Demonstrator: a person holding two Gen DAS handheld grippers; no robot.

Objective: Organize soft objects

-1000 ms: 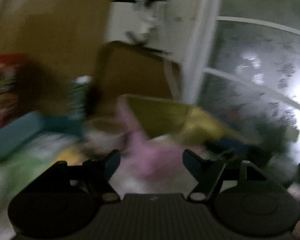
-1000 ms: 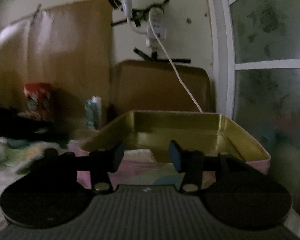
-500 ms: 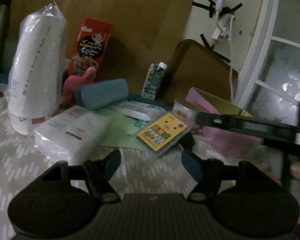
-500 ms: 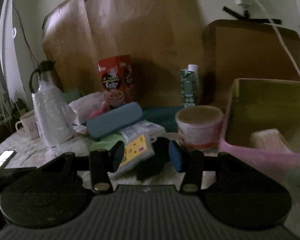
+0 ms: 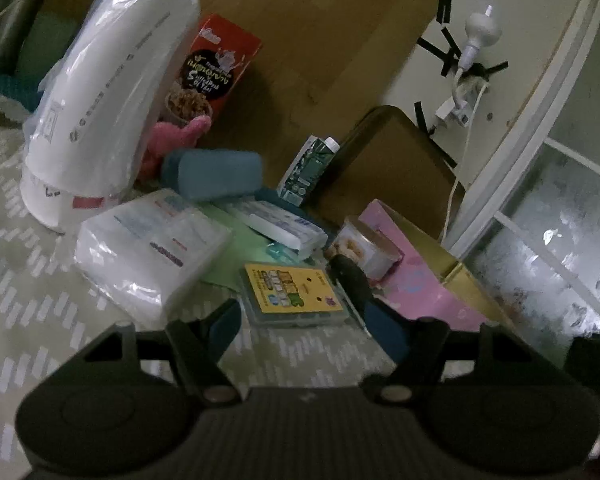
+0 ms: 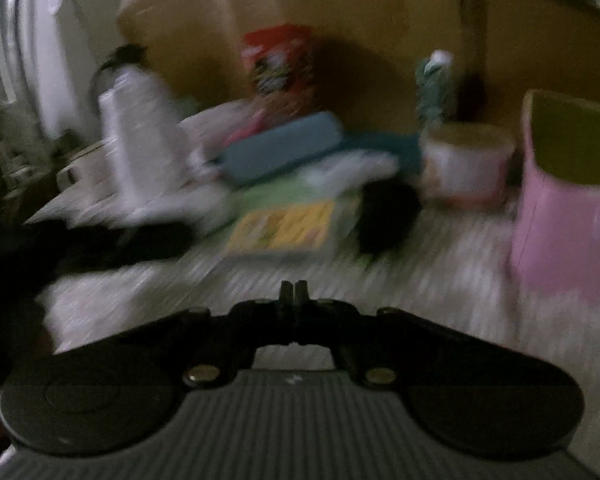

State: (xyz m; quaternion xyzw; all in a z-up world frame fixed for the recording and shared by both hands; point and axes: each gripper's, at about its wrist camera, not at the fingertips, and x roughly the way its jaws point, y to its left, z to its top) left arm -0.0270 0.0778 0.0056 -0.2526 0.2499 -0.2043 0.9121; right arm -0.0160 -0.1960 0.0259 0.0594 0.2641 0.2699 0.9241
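Note:
My left gripper is open and holds nothing; it hangs low over the patterned cloth in front of the pile. Just beyond its fingers lie a yellow card box and a black soft object. A white tissue pack, a blue soft case and a pink plush sit further left. In the blurred right wrist view, my right gripper is shut with nothing in it, short of the yellow card box and the black object. The pink tin box stands open at the right.
A bagged stack of white cups, a red cereal box and a green carton stand against brown board. A lidded cup sits beside the pink box. A frosted window is at the right.
My right gripper has gone from open to shut, and its view has swung left from the pink box to the pile. The left gripper sank closer to the pile; the dark bar crossing its view is gone.

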